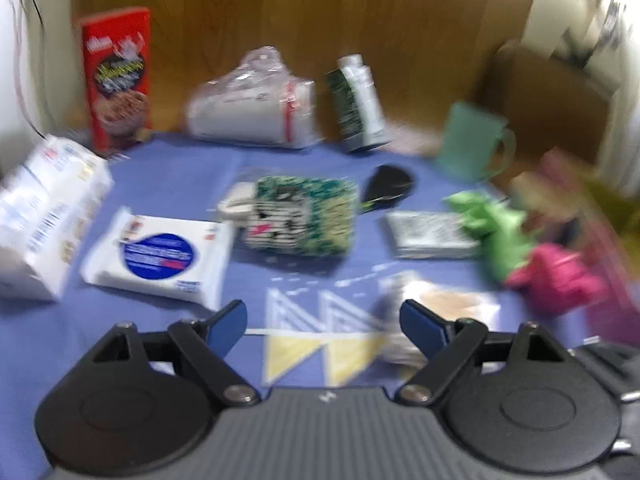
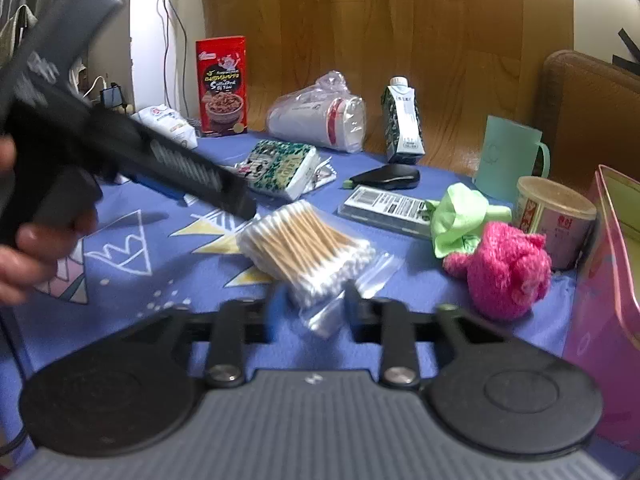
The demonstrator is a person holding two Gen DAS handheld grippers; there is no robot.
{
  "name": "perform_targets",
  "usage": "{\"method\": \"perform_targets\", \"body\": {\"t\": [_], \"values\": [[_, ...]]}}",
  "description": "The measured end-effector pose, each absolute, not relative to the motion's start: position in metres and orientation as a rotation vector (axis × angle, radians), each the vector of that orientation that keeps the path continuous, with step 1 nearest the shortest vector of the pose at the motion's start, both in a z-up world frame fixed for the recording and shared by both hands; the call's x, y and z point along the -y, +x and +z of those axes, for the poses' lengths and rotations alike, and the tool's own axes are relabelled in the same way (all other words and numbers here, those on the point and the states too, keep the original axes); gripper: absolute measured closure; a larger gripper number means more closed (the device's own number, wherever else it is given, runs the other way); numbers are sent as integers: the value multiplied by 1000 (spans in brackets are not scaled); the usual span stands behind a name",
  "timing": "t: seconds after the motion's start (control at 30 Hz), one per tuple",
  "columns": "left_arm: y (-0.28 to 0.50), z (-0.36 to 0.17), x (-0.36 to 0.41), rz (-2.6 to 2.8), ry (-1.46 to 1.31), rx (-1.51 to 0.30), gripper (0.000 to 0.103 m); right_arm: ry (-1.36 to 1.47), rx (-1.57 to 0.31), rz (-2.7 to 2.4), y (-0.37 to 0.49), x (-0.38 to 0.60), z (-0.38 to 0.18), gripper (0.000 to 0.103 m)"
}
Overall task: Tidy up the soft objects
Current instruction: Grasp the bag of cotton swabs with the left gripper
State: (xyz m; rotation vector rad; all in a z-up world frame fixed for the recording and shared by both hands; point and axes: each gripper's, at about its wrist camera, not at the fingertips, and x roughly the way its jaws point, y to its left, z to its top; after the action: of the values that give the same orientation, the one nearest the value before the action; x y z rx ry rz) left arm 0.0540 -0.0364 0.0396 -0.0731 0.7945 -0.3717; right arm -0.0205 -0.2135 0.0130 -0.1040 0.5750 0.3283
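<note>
- Lying on the blue patterned counter (image 2: 132, 204): a pink plush toy (image 2: 502, 270) at the right side, just beside a crumpled green cloth (image 2: 460, 216), both close to a pink bin (image 2: 612, 264) at the counter's right edge.
- Left tool (image 1: 322, 322): jaws spread wide, nothing between the blue pads, released above bare counter; this view is blurred.
- Right tool (image 2: 312, 304): jaws partly apart and blurred, straddling the near end of a clear bag of cotton swabs (image 2: 308, 250); whether the pads press the bag cannot be told.
- In the right wrist view, the left tool's black body crosses the upper left, held by a hand (image 2: 24, 248).
- Mid-counter: a green-and-white knitted pouch (image 1: 304, 216), a flat pack of wet wipes (image 1: 160, 258), a black computer mouse (image 2: 390, 176), a flat printed box (image 2: 386, 206).
- Along the wooden back panel (image 2: 400, 32): a red cereal box (image 2: 221, 86) upright, a bagged stack of paper cups (image 2: 320, 118) on its side, a drink carton (image 2: 402, 120) upright, a mint-green mug (image 2: 510, 152), a lidded tub (image 2: 554, 220).
</note>
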Motion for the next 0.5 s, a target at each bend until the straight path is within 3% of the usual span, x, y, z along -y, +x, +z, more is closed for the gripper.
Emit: {"method": "perform_targets", "body": {"t": [0.1,0.2,0.27,0.3,0.33,0.37,0.5], "values": [[54,42,36,-470,-141,-809,14,-105,-595,331,-21,214,12,51],[58,35,57,-474,-77,-833,22,-103,-616,327,-16,211,10,50],[66,21,70,-489,-57,-880,38,-116,-620,331,-11,206,10,52],[66,18,70,-510,-93,-877,41,-110,-622,341,-10,206,9,56],[65,19,72,-526,-113,-887,49,-99,-621,354,-8,205,9,73],[62,22,75,-532,-117,-892,52,-97,-615,354,-9,206,10,79],[35,57,103,-609,-77,-779,52,-123,-519,291,-32,214,28,85]]}}
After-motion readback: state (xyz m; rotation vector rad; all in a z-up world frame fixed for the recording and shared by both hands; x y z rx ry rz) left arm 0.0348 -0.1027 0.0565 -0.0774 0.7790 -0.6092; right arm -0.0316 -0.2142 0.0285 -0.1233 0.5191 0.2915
